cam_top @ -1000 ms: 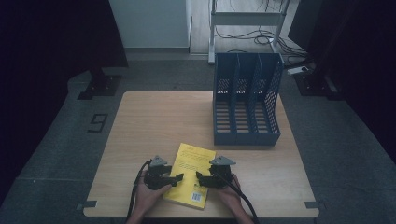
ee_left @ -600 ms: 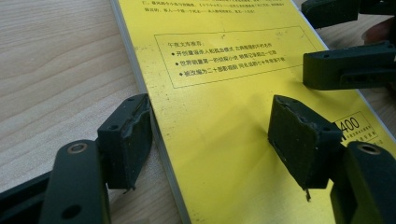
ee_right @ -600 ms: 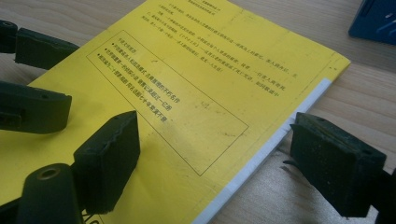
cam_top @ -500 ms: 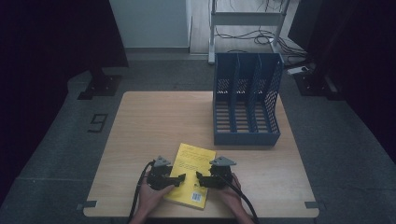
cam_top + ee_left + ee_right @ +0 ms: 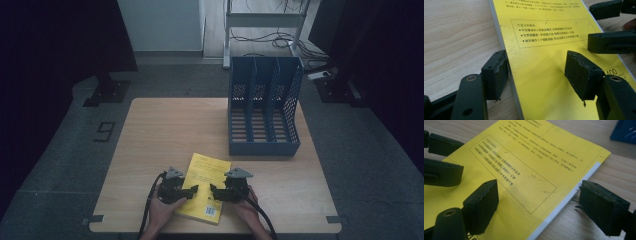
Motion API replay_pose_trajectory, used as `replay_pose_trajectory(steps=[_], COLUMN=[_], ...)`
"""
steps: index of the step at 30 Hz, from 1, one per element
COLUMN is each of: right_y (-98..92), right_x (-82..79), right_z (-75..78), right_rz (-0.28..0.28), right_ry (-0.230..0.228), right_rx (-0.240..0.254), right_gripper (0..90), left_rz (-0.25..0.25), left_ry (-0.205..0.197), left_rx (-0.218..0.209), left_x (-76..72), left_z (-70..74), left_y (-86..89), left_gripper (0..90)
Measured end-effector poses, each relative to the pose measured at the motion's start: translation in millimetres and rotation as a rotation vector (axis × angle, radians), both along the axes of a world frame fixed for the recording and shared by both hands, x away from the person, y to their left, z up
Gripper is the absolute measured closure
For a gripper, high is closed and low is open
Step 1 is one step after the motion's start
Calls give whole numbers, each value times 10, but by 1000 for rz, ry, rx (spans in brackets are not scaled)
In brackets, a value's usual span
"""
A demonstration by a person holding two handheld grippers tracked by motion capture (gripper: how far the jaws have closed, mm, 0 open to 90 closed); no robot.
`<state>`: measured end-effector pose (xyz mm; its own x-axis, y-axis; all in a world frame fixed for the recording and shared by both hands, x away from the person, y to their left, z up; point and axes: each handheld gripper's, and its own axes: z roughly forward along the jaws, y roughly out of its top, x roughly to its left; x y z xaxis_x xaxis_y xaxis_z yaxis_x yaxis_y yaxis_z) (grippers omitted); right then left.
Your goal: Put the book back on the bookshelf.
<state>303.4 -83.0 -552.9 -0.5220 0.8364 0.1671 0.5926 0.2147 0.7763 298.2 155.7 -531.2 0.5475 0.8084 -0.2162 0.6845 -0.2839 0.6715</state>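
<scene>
Flat yellow paperback book [image 5: 204, 187], long axis 1-to-7 o'clock. Left gripper [image 5: 191, 190] at its 9 o'clock edge, jaws wide, just been closing slightly, straddling spine. Right gripper [image 5: 214, 191] at 3 o'clock, jaws wide, nothing held.

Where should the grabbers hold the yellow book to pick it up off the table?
Probably by its two long edges, one gripper from each side. The yellow book lies flat on the table, so only its thin edges can be pinched. The left gripper already has one open jaw outside the spine edge, and the right gripper straddles the page edge.
</scene>
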Motion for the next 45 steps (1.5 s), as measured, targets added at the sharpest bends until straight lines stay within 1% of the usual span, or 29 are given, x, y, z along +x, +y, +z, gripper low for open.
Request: replay_pose_trajectory(steps=[2,3,5,7,8,9,10,11,12,13,14,15,16,17,18,19,21,24,25,26,28,29,30,31,33,38,40,42,45], right_y=[0,-1,-1,-1,-1,-2,-2,-3,-5,-11,-16,-16,-18,-18,-18,-24,-28,-28,-27,-27,-26,-23,-23,-25,-26,-46,-48,-49,-50], right_x=[0,0,1,1,1,2,2,3,4,8,9,9,10,9,9,11,12,12,12,12,11,11,11,12,12,16,17,17,18], right_z=[0,0,0,0,0,0,0,-1,-1,-2,-2,-2,-2,-2,-2,-1,-2,-2,-2,-2,-1,-1,-1,-1,-1,-2,-2,-2,-2], right_rz=[0,0,1,1,1,1,1,2,2,1,2,2,3,3,3,5,6,6,6,6,6,6,6,6,7,13,14,16,18], right_ry=[0,0,0,0,0,1,1,1,1,5,6,6,6,6,6,7,8,8,7,7,7,5,5,6,6,5,5,3,1], right_rx=[0,0,0,1,1,2,2,4,7,17,21,21,22,19,19,24,26,27,25,25,23,20,20,23,23,27,27,23,21], right_gripper=[158,157,157,157,157,158,158,158,158,158,158,158,159,161,161,164,165,165,165,165,165,165,165,165,166,183,184,186,187], left_rz=[2,3,5,-4,-4,-12,-12,-46,-77,-93,-90,-90,-87,-92,-92,-96,-115,-116,-113,-113,-110,-108,-108,-109,-112,-125,-124,-114,-103], left_ry=[-7,-27,-38,-65,-65,-75,-75,-51,-22,-15,-35,-35,-53,-50,-50,-41,-13,-7,-14,-14,-9,-1,-1,9,15,43,44,65,73], left_rx=[1,14,14,-6,-6,-31,-31,-72,-98,-98,-57,-57,-25,-29,-29,-40,-94,-109,-92,-92,-64,-77,-77,-96,-103,-125,-128,-140,-162], left_x=[-8,-31,-44,-78,-78,-97,-97,-100,-96,-103,-121,-121,-134,-131,-131,-124,-104,-95,-88,-88,-77,-60,-60,-36,-23,61,76,120,144], left_z=[10,39,55,113,113,145,145,156,143,129,120,120,112,115,115,122,145,143,112,112,81,76,76,76,74,50,41,7,-3], left_y=[-3,-17,-26,-34,-34,-38,-38,-41,-55,-84,-119,-119,-145,-139,-139,-121,-60,-51,-72,-72,-83,-57,-57,-28,-17,14,20,48,62], left_gripper=[361,369,374,386,392,397,405,411,433,425,421,421,421,409,416,429,442,446,455,461,466,493,512,526,539,538,528,514,503])
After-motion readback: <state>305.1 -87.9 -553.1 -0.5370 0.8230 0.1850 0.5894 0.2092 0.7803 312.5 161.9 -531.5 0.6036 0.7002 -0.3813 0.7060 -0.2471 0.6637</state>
